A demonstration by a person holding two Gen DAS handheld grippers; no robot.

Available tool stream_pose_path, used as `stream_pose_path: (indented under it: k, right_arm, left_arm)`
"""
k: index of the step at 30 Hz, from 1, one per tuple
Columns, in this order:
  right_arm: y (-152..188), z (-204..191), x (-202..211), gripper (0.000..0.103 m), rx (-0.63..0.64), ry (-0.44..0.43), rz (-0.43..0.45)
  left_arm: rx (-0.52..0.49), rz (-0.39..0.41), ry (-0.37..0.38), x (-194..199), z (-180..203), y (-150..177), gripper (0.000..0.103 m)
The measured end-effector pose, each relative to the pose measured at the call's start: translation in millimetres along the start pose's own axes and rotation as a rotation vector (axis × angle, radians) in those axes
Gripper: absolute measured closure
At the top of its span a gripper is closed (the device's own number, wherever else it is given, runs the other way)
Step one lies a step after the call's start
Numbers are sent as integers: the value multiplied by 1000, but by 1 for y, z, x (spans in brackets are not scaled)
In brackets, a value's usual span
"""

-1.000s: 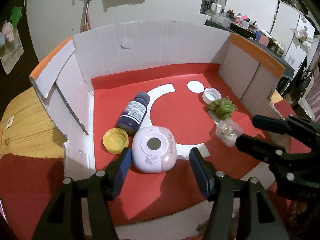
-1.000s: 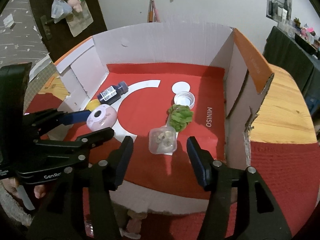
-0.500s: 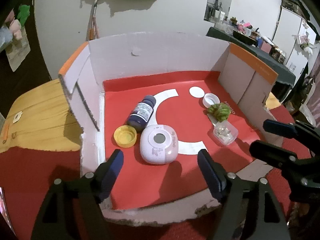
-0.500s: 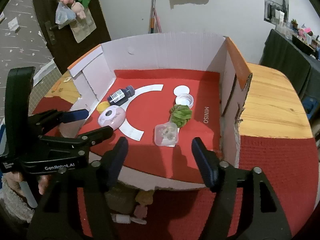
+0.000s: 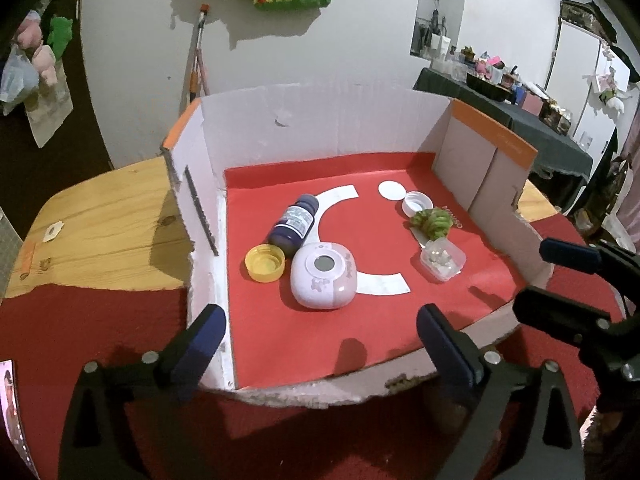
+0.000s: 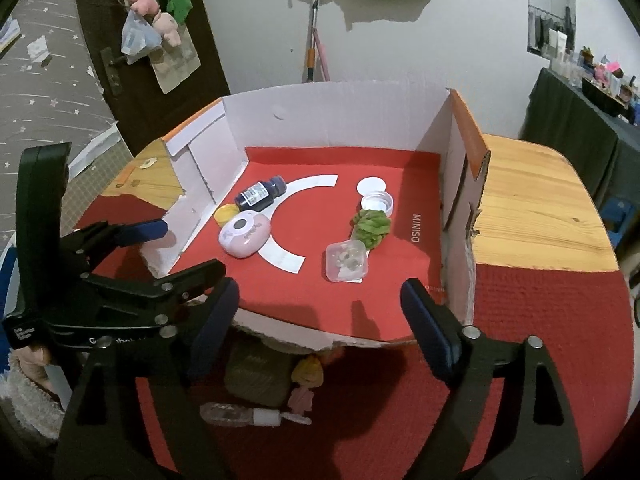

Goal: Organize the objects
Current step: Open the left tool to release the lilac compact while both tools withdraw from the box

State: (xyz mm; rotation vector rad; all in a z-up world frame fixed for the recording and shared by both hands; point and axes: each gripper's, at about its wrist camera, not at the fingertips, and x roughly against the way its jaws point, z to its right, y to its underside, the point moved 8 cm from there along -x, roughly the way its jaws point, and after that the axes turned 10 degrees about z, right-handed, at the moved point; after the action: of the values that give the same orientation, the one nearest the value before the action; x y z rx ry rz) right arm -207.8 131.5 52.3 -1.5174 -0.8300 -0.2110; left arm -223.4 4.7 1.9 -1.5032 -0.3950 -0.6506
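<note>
Both the left tool (image 5: 320, 336) and the right tool (image 6: 320, 308) hang empty over the box's (image 5: 320, 128) torn near edge, jaws just spread wide, while the pink case (image 5: 324, 274) lies near the left wall beside the dark bottle (image 5: 294, 226) and the clear tub (image 6: 346, 260) lies nearer the right wall.

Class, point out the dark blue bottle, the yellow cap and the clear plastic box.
dark blue bottle (image 5: 295, 224), left wrist view, on its label.
yellow cap (image 5: 265, 263), left wrist view, inside hollow.
clear plastic box (image 6: 346, 260), right wrist view, on its lid.
</note>
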Motion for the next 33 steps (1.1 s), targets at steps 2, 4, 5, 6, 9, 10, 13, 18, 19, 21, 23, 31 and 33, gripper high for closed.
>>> stream_pose_path:
  k: [2,4,5,6,9,10,13,18,19,21,23,31,33]
  right_arm:
    - [0,-2,4,19,0,-1,7]
    - [0,-3,8,19,3,-2,12]
    - [1,-4,9,18,6,-2,14]
    - [1,-5,11,17,8,-2,15]
    - [3,-8,14,13,11,-5,20]
    - [4,-8,16,13,10,-7,21]
    - [5,-10,20,11,8,-13,29]
    - [7,-14,27,8,14,-18,41]
    - [8,-14,28,8,14,-19,42]
    - [10,-15,31,8,14,-21,47]
    - [11,-16,33,8,14,-23,49]
    - [21,-18,41,8,11,-31,51]
    - [23,-19,43,8,14,-32,51]
  left_arm:
    - [0,8,-1,3,-1,0,3]
    - [0,16,-2,7,-1,1,1]
    - [0,20,-4,9,-1,1,0]
    - [0,24,-6,10,-2,2,0]
    - [0,27,-10,14,-2,4,0]
    - [0,27,-11,15,-2,4,0]
    - [-3,28,-14,16,-2,5,0]
    - [4,35,-19,25,-2,10,0]
    - [6,36,-19,26,-2,11,0]
    - [6,38,-19,29,-2,13,0]
    - [2,39,-23,33,-1,15,0]
    - [-6,43,-29,40,3,19,0]
    - [-10,44,-31,44,6,22,0]
